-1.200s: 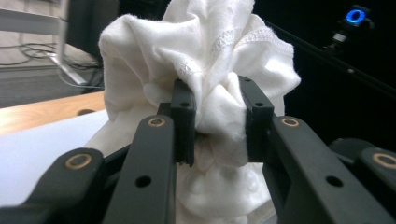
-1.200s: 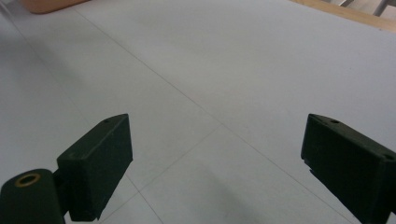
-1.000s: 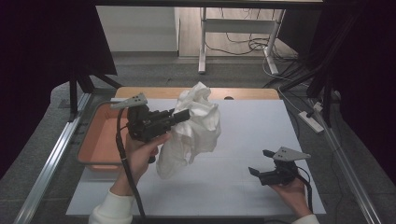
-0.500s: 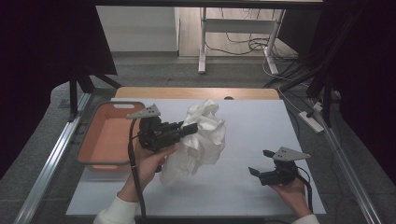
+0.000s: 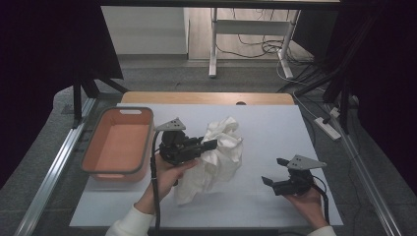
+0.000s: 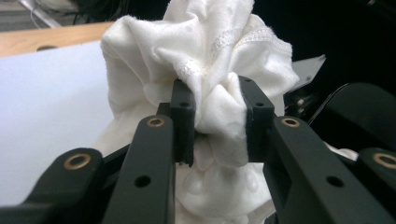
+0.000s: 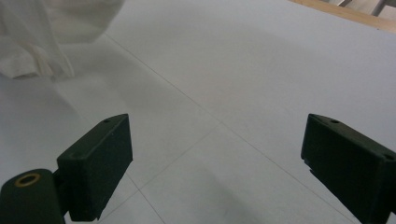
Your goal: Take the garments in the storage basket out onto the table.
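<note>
A crumpled white cloth (image 5: 220,153) hangs bunched over the middle of the white table sheet, its lower end touching the sheet. My left gripper (image 5: 212,143) is shut on a fold of that cloth (image 6: 219,116), which bulges between the two black jaws. My right gripper (image 5: 275,171) rests low at the right of the table, open, with nothing between its fingers (image 7: 95,163). In the right gripper view a corner of the cloth (image 7: 32,51) lies at the upper left, well apart from the jaws.
An orange tub (image 5: 118,143) with a grey rim stands at the table's left, and I see nothing in it. The white sheet (image 5: 275,128) covers the tabletop; a wooden edge (image 5: 206,97) runs along the far side. Metal rails flank both sides.
My left gripper has carried the cloth to the right and lower, from near the tub toward the table's middle. The right gripper has stayed put.
</note>
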`<action>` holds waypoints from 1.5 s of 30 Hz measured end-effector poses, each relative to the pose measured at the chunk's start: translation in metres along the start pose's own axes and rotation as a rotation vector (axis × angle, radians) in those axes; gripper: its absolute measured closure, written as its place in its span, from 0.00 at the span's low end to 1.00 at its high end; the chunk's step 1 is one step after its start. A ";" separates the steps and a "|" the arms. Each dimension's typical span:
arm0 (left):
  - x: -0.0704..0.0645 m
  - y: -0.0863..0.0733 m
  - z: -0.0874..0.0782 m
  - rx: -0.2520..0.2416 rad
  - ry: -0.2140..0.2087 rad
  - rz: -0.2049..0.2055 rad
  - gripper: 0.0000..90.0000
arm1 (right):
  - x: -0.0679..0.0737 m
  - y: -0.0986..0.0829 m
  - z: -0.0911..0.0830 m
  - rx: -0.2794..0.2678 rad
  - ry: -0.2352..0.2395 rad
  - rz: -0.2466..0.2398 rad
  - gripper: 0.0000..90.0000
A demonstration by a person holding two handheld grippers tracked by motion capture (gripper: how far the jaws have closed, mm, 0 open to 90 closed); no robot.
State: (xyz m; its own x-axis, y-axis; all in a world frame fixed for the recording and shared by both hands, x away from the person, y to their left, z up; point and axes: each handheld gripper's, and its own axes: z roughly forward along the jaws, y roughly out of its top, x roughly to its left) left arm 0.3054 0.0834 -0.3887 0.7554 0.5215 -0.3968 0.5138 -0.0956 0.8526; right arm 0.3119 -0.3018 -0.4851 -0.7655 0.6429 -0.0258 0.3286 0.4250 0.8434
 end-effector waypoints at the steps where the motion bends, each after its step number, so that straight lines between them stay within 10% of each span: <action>1: 0.001 -0.001 0.002 0.006 0.005 0.002 0.79 | 0.000 0.000 0.000 0.003 0.000 -0.001 0.10; 45: 0.048 -0.018 0.048 0.068 0.079 -0.042 0.78 | 0.000 -0.002 0.005 0.022 -0.001 -0.007 0.10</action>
State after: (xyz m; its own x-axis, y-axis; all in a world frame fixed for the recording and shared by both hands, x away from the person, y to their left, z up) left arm 0.3520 0.0699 -0.4393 0.6997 0.5914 -0.4008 0.5723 -0.1281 0.8099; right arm 0.3140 -0.2993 -0.4900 -0.7670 0.6409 -0.0323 0.3356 0.4436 0.8310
